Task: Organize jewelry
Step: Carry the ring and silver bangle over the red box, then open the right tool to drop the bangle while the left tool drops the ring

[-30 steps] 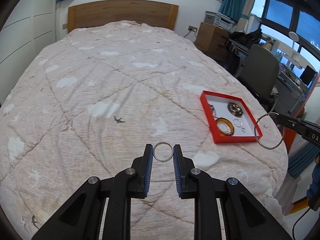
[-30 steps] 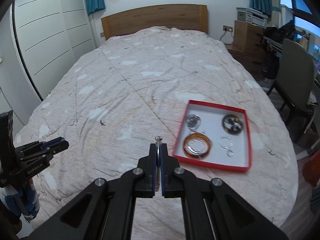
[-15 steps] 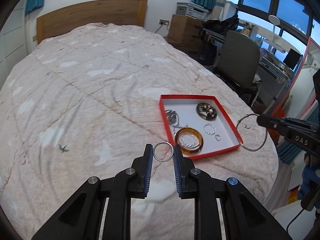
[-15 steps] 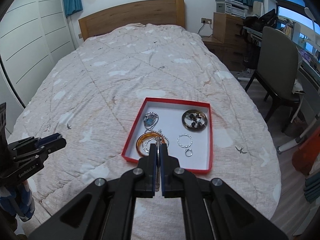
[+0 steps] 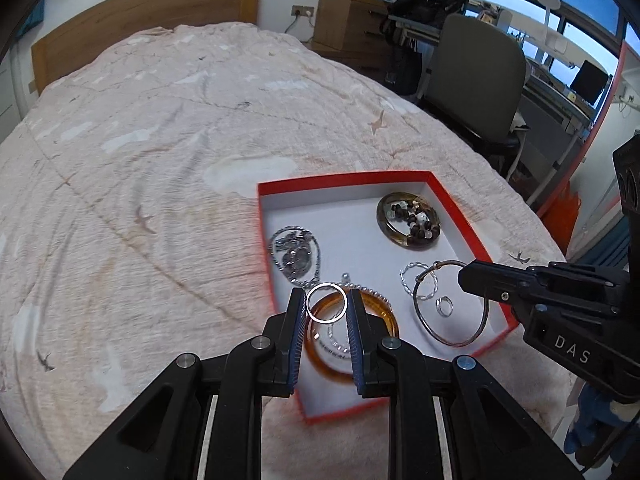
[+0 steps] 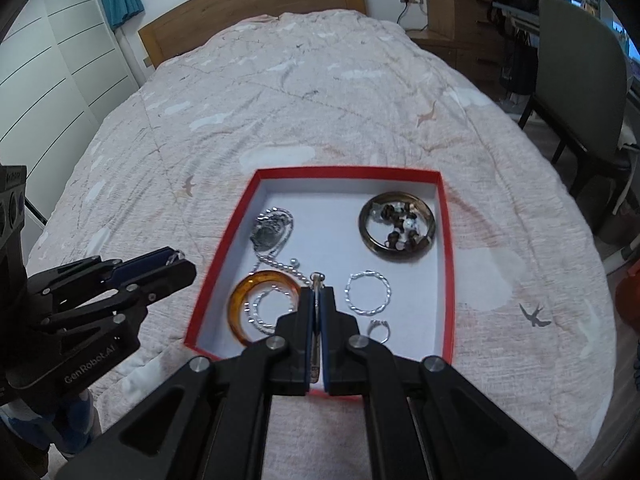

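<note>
Small ring point(image 5: 327, 303) (silver) between left jaws

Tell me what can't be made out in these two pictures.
- Large hoop, right wrist view: seen edge-on between the right gripper fingers, which hide nearly all of it.
- Amber bangle, left wrist view: partly covered by the left gripper fingers and the small ring they hold.
- Small finger ring, right wrist view: too small to tell its detail.
- Red box, left wrist view: near-left edge blurred.
</note>
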Motion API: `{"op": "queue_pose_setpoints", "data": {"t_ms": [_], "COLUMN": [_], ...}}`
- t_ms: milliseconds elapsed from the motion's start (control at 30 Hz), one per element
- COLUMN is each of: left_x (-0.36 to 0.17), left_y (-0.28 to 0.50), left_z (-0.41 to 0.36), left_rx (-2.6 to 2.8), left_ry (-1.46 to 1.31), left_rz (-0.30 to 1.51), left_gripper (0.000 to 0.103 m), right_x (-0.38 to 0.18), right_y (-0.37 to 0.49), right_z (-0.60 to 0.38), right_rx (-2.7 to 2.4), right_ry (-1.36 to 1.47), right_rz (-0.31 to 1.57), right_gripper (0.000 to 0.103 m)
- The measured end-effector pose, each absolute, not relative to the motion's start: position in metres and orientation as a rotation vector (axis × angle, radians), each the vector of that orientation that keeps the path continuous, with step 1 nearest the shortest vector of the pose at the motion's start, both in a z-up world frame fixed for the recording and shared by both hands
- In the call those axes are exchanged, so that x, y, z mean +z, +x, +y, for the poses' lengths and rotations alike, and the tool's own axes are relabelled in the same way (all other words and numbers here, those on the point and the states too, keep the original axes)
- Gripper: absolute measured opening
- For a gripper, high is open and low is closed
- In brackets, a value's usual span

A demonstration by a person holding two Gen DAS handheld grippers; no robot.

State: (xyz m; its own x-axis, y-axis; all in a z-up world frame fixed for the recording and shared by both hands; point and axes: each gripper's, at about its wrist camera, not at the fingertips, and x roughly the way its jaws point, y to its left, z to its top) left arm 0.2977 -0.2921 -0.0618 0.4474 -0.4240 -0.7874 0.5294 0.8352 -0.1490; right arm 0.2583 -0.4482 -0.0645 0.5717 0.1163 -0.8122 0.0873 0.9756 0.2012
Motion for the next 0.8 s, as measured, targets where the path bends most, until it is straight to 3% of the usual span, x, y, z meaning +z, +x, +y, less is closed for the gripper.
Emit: {"op": "queue_pose_setpoints", "data": {"t_ms": [800], "left_x": [-0.122], "left_y": [0.343], "left_z": [-0.350], "left_rx": [-0.583], "left_ry": [0.178], "left_rz": [1.025], "left_gripper": [0.020], "right_x": [-0.113], "right_y": [0.293], "right_z": [-0.503], "right_rx": [0.027], "right_ry": [0.194], "right_rz": [1.026], "right_gripper": [0.005]}}
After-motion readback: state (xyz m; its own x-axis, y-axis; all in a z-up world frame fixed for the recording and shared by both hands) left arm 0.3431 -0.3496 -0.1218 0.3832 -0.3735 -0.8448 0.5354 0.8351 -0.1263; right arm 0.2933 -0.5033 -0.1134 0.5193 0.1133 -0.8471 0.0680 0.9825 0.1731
